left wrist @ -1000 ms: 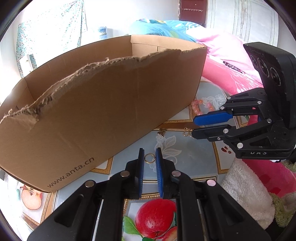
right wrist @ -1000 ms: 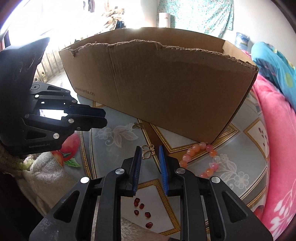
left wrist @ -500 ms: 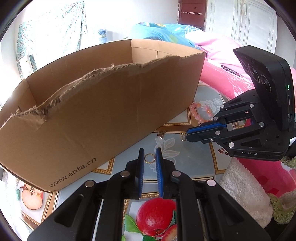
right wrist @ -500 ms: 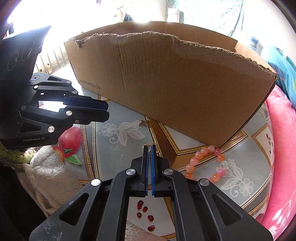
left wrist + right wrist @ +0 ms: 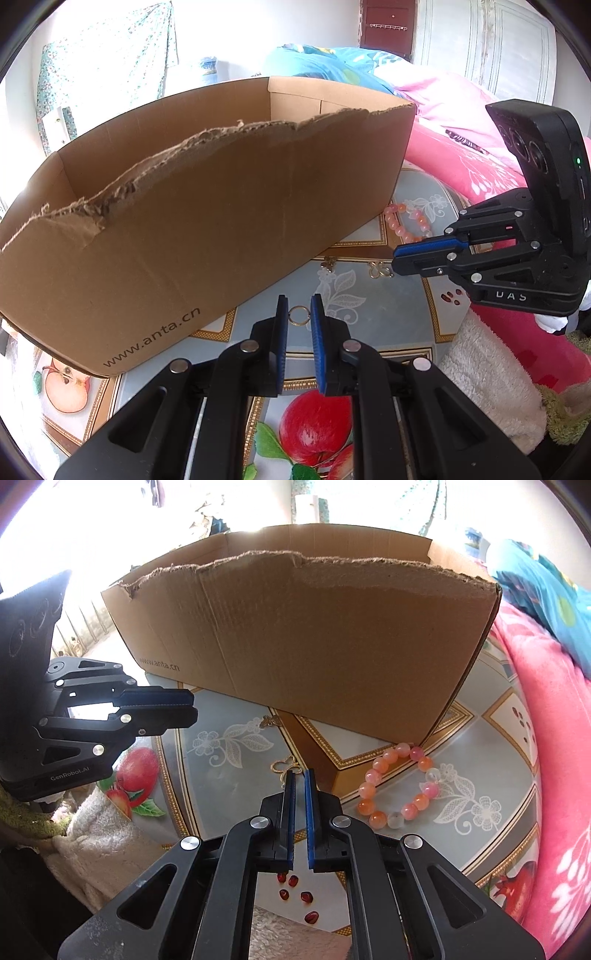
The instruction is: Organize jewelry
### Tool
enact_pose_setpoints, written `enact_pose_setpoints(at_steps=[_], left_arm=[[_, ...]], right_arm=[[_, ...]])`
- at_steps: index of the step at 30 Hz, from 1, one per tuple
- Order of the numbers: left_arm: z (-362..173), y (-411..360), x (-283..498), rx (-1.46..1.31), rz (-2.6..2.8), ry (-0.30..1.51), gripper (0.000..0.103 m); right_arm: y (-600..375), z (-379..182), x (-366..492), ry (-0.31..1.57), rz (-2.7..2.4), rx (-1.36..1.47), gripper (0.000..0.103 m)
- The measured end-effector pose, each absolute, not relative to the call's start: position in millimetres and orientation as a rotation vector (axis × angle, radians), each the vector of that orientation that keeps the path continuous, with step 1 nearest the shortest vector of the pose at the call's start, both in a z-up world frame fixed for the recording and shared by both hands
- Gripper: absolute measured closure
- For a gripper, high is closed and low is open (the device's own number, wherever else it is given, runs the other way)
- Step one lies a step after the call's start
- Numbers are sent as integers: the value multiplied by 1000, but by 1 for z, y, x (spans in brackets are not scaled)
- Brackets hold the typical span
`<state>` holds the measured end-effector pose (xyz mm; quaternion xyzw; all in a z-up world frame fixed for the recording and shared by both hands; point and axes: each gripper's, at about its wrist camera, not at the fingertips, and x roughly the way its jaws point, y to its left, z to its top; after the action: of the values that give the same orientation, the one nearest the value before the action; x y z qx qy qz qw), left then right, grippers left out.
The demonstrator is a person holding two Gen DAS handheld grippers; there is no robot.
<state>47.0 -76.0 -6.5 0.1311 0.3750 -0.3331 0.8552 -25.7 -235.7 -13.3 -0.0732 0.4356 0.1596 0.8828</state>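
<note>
A torn-rimmed cardboard box point(image 5: 207, 221) printed "www.anta.cn" stands on the patterned table; it also shows in the right wrist view point(image 5: 314, 642). My left gripper point(image 5: 298, 314) has its pads a small way apart around a gold ring point(image 5: 298, 316) lying on the table. My right gripper point(image 5: 298, 775) is slightly open and empty, its left pad touching a gold clover earring point(image 5: 285, 765); that earring also shows in the left wrist view point(image 5: 378, 270). A second gold earring point(image 5: 328, 263) lies by the box. A pink bead bracelet point(image 5: 400, 786) lies to the right.
A white fluffy towel point(image 5: 487, 373) lies at the table's right edge. Pink bedding point(image 5: 554, 760) borders the table. Printed red seeds point(image 5: 297, 893) and apples point(image 5: 317, 424) decorate the tablecloth.
My right gripper shut on the clover earring, then opened a little and lifted back; the earring lies on the table. My left gripper stays around the ring.
</note>
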Motion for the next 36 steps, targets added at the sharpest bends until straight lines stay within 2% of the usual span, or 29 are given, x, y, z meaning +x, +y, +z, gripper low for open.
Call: enact_pose_setpoints(at_steps=[14,18,36], left_arm=[[-7,-78,46,274,-687,788,91],[-7,-79,47,276,-687,790,91],[-7,-80,47,276,-684,791,91]], right_arm=[[-217,-16,-30,881,371,-108,98],[-227,-12,-27,862,359,-88,85],[-218,-16,-22,876,398,-74,81]])
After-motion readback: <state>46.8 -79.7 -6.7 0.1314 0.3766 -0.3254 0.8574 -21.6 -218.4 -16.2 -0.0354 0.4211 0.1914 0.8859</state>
